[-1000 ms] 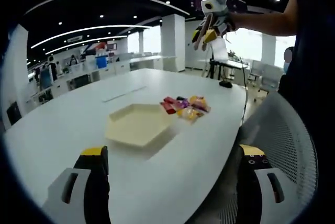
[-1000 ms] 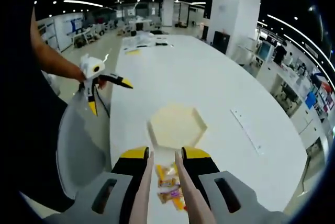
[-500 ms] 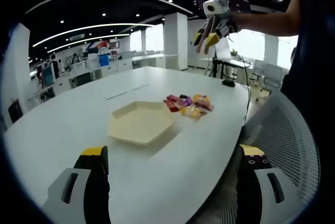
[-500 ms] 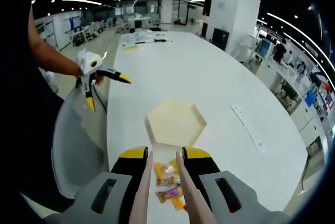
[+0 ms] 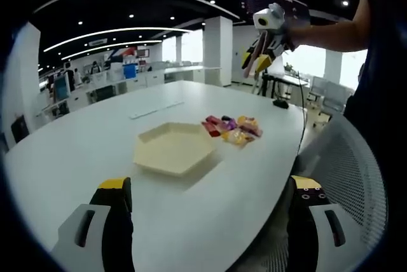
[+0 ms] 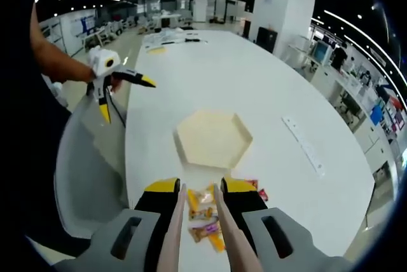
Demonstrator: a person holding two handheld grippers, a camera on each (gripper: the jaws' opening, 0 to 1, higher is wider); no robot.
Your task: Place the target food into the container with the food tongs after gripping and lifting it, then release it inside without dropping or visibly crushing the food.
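Fingers of the right gripper [image 6: 198,199] clamp tongs [image 6: 197,234] above wrapped snacks [image 5: 230,129], just beside a hexagonal tray [image 5: 175,149] on a white table [image 5: 76,157]; the left gripper [image 6: 117,97], spread wide, hangs over a mesh chair [image 5: 343,176].

The white table [image 6: 267,94] lies bare around the hexagonal tray [image 6: 213,138], so the tray can be reached from above and from most sides. On one side a heap of wrapped snacks [image 5: 232,129] lies just beside the tray. A mesh chair [image 5: 346,176] stands against the table's near edge, and a flat strip [image 6: 304,146] lies well apart from the tray.
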